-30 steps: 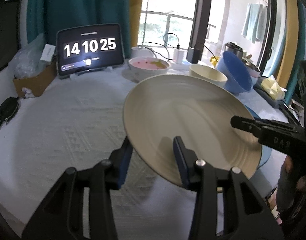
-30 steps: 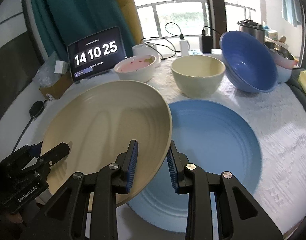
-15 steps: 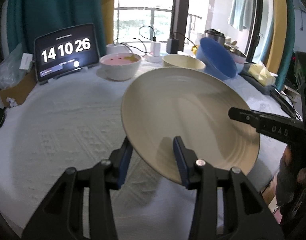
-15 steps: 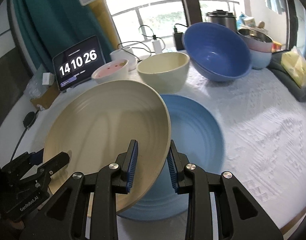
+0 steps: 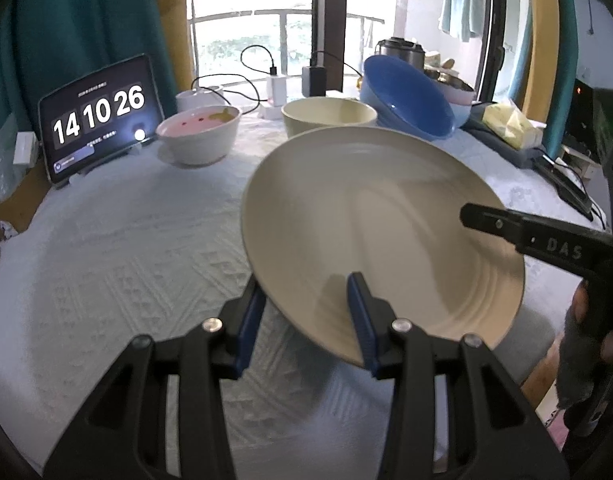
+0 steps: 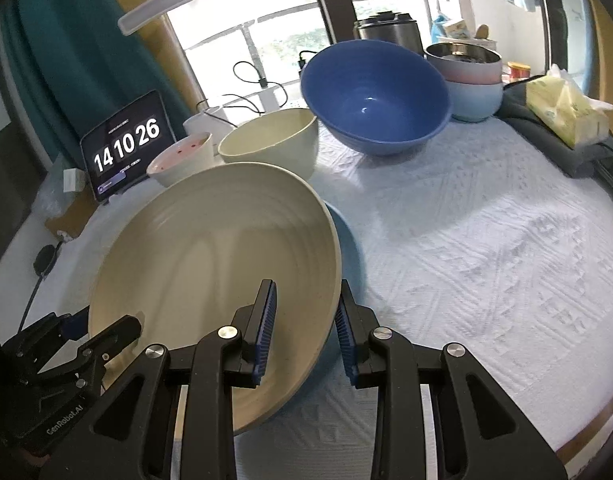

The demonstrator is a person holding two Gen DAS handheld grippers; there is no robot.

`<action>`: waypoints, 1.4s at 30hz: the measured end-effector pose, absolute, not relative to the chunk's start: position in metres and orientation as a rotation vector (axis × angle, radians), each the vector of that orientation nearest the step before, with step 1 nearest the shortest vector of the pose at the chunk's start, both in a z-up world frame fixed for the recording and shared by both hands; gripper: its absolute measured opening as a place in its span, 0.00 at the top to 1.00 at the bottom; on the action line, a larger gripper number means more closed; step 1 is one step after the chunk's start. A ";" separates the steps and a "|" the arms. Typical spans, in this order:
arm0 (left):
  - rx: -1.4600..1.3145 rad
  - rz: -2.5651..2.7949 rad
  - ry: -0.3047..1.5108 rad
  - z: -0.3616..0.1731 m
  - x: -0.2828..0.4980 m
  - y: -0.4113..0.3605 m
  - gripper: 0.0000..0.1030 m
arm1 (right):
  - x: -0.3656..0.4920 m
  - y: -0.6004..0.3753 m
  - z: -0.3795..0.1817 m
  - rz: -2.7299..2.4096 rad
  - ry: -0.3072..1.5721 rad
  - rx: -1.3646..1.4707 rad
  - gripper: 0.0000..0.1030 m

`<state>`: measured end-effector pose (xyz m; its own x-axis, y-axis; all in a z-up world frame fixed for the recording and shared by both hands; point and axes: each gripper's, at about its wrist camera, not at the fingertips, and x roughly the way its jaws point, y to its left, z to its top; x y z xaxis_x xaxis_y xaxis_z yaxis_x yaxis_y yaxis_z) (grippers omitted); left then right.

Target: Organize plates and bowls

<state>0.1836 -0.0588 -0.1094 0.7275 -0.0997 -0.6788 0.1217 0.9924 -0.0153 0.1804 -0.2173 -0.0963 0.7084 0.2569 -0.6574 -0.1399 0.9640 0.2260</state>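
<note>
Cream plate (image 6: 210, 264) is being carried tilted above the table (image 5: 126, 248), gripped at opposite rims by the left gripper (image 5: 306, 312) and right gripper (image 6: 304, 320), both clamped on it. Over the last second it is being swung across the blue plate (image 6: 348, 240), which is now being covered almost entirely, so stacking is probably being set up. Contact between the plates is being hidden; bowls at the far edge are being left untouched
</note>
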 end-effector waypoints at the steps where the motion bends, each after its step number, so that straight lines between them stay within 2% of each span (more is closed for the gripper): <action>1: 0.035 -0.120 0.747 -0.109 0.184 -0.060 0.57 | 0.179 -0.219 -0.096 0.222 0.748 0.167 0.69; 10: 0.061 -0.080 0.798 -0.118 0.200 -0.062 0.55 | 0.178 -0.223 -0.092 0.220 0.721 0.167 0.69; 21: 0.004 -0.037 0.778 -0.113 0.198 -0.042 0.55 | 0.178 -0.236 -0.094 0.153 0.724 0.181 0.68; 24: -0.035 -0.027 0.772 -0.112 0.199 -0.033 0.55 | 0.179 -0.238 -0.096 0.155 0.736 0.197 0.67; 26: -0.054 -0.029 0.770 -0.112 0.200 -0.031 0.55 | 0.180 -0.239 -0.098 0.156 0.743 0.209 0.60; 42: -0.069 -0.081 0.820 -0.131 0.217 -0.047 0.53 | 0.193 -0.238 -0.121 0.187 0.824 0.262 0.58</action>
<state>0.2172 -0.0467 -0.1312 0.6791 -0.0989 -0.7273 0.0458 0.9947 -0.0925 0.1926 -0.2378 -0.1207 0.6659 0.2645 -0.6976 -0.0627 0.9516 0.3010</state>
